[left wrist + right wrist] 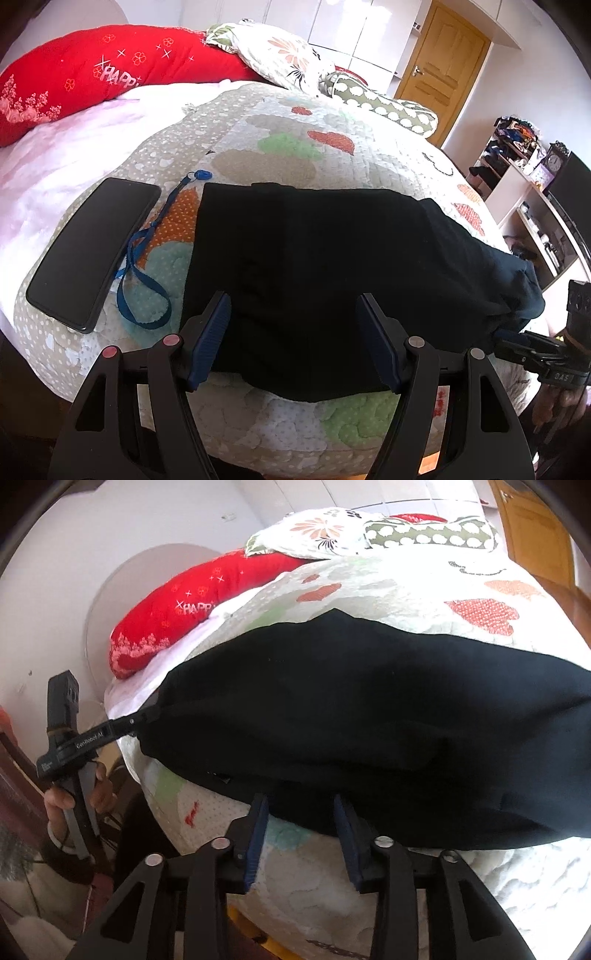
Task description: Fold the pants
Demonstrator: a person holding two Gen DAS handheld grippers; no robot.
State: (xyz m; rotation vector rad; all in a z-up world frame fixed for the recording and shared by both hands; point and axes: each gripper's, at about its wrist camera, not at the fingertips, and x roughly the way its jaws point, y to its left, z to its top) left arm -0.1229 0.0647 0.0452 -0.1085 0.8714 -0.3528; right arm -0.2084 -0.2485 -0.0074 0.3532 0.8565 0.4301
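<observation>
black pants lying soft, limp, light; both claws released, left gripper, right gripper hovering at 6 o'clock hem; pinching both layers there looking best.

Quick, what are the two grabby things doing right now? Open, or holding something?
Left hand-held gripper: open over the black pants, not pinching them.
Right hand-held gripper: open at the pants' near edge, gripping nothing.

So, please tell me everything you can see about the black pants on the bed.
The black pants look like soft, plain dark fabric, folded into a long flat band. They lie across the patterned quilt, near its front edge. A phone and a blue strap lie beside one end, apart from them.
</observation>
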